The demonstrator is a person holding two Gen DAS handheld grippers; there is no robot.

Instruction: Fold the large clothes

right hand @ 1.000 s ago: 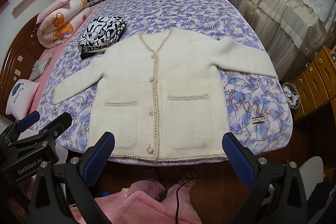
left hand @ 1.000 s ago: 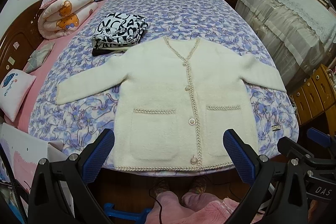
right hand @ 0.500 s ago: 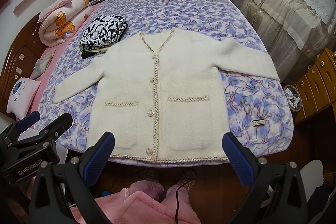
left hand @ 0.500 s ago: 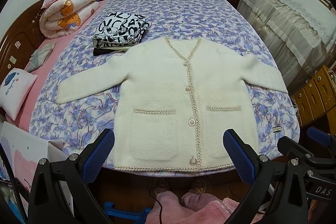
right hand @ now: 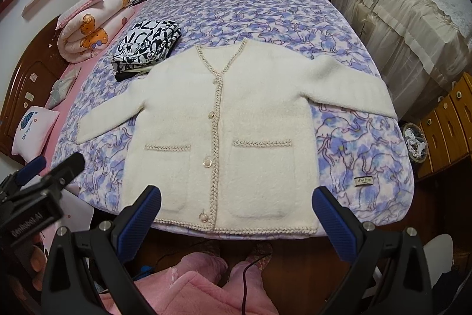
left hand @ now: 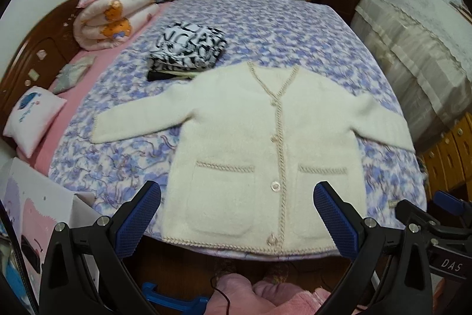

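Note:
A cream fuzzy cardigan [left hand: 236,138] [right hand: 259,108] lies flat and buttoned on the bed, front up, both sleeves spread sideways, its hem at the near bed edge. Braided trim runs down the front and over two pockets. My left gripper [left hand: 236,214] hangs open above the hem, holding nothing. My right gripper [right hand: 236,214] is also open and empty, just short of the hem. The left gripper's body shows at the left edge of the right wrist view, the right one's at the right edge of the left wrist view.
A folded black-and-white garment [left hand: 187,52] [right hand: 147,45] sits beyond the cardigan's left shoulder. The bed [left hand: 265,28] has a purple patterned cover. A rolled quilt [left hand: 113,16] and pillows lie left. A covered cabinet [right hand: 398,5] and wooden drawers [right hand: 448,120] stand right. Pink-clad legs [right hand: 200,279] are below.
Both views have tilted up and moved slightly closer to the bed; the cardigan lies unmoved. Both grippers stay open.

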